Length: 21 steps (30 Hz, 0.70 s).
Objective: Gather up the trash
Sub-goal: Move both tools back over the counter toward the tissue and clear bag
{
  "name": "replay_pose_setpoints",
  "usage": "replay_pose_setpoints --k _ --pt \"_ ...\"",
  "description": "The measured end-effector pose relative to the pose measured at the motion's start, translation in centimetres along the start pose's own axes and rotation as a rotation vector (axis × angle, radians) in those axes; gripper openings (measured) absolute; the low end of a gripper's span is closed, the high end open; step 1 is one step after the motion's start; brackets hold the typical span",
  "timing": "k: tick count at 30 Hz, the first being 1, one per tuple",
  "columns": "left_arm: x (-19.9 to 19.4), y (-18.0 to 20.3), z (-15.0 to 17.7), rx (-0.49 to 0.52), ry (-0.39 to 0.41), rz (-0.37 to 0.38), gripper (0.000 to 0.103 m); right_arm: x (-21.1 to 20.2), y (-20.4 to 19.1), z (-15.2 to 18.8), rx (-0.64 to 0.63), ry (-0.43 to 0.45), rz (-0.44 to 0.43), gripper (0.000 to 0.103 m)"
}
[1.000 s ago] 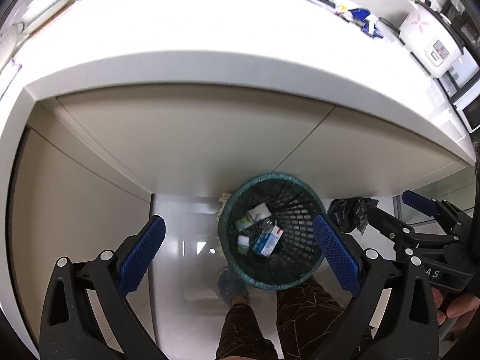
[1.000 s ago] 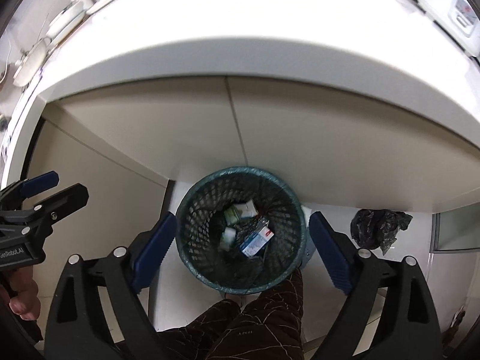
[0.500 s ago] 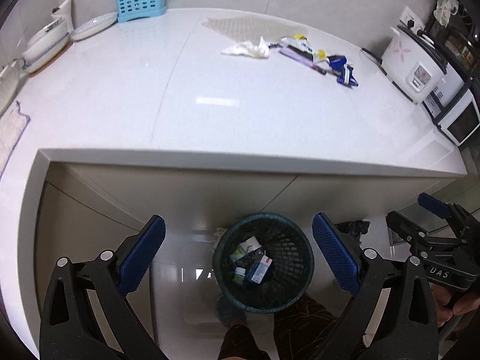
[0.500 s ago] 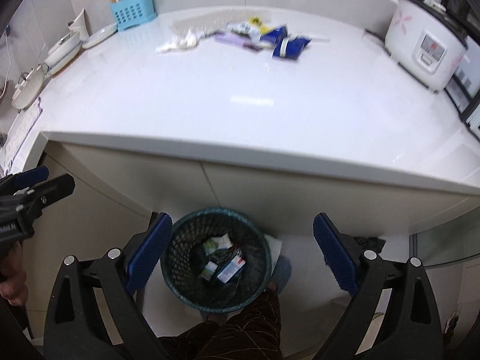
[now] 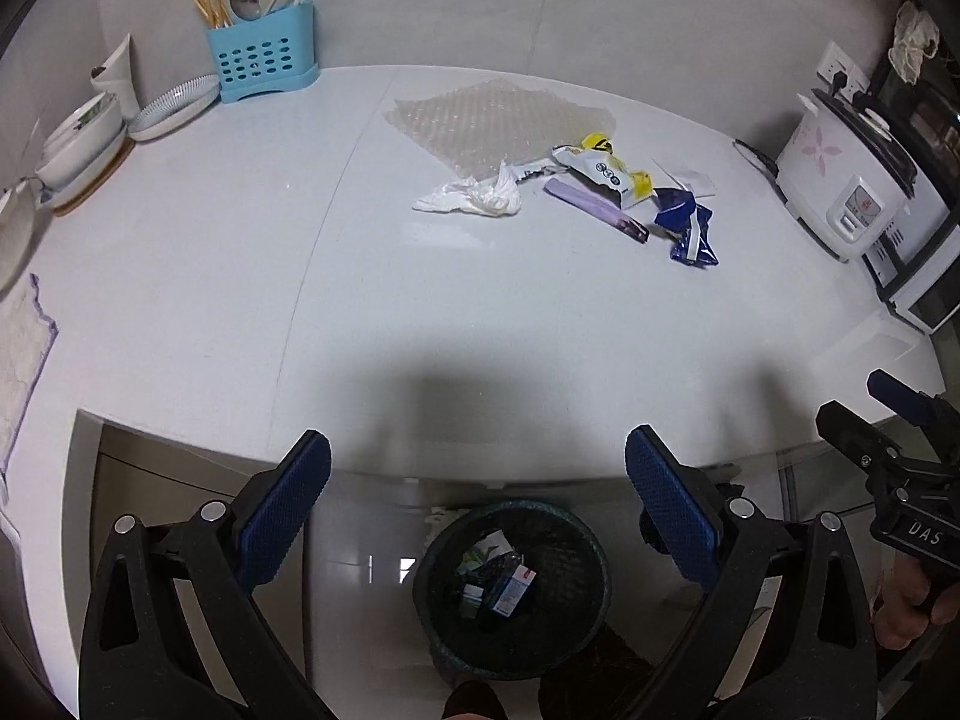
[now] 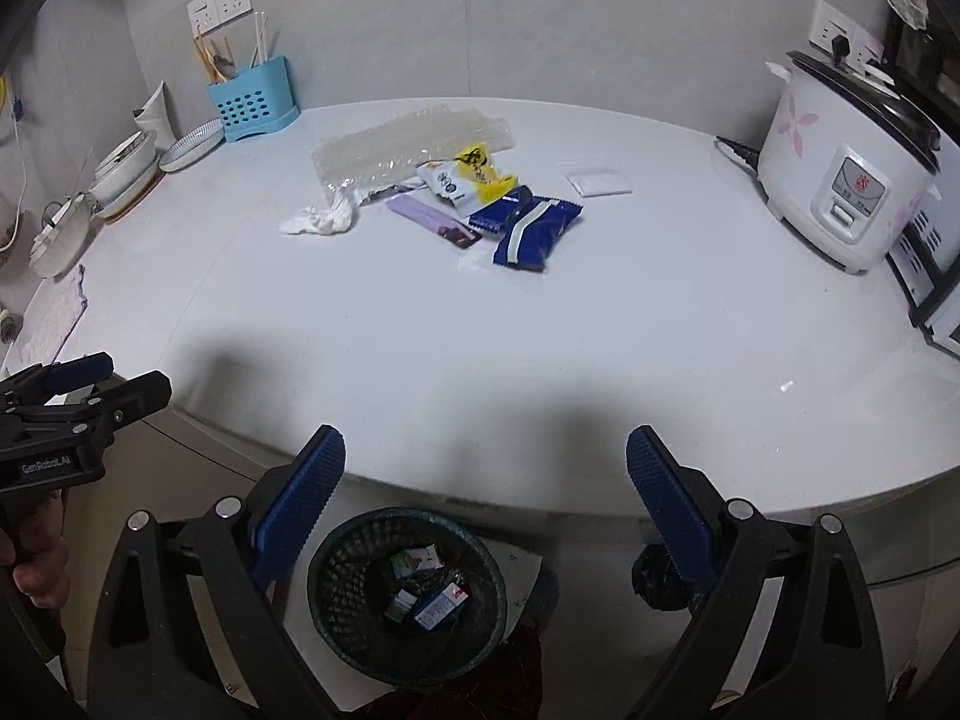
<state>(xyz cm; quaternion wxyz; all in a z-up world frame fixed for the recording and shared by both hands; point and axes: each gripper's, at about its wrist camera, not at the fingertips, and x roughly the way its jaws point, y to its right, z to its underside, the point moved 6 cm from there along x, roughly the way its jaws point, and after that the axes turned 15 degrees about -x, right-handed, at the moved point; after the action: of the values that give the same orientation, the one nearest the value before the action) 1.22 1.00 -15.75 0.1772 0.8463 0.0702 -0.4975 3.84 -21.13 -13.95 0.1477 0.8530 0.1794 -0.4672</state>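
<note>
while both grippers hang above the near edge of the white counter, the left gripper and the right gripper have their jaws spread wide and carry nothing. the trash lies in a loose group toward 12 o'clock in both views, well apart from the fingers. the crumpled tissue is soft and very light, so i think a pinch on its raised middle is enough. the blue wrapper and the yellow-white packet look like thin glossy film, slippery and flat; better to take a lifted edge or fold. the purple strip is narrow and flat, probably hard to get under. the bubble wrap sheet is wide, floppy and springy; a corner seems best. the dark mesh bin stands on the floor at 6 o'clock, with some small boxes inside.
</note>
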Motion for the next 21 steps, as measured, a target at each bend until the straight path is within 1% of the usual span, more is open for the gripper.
replay_pose_setpoints --k 11,17,21 --pt "3.6 2.8 -5.6 -0.062 -0.001 -0.041 0.096 4.0 6.6 -5.5 -0.022 0.002 -0.018 0.091" --pt "5.2 3.9 -7.7 -0.086 0.006 -0.066 0.096 6.3 9.5 -8.0 -0.043 -0.003 -0.026 0.091" --pt "6.1 4.1 -8.9 -0.108 0.006 -0.082 0.096 7.3 10.7 -9.1 -0.052 -0.007 -0.035 0.091"
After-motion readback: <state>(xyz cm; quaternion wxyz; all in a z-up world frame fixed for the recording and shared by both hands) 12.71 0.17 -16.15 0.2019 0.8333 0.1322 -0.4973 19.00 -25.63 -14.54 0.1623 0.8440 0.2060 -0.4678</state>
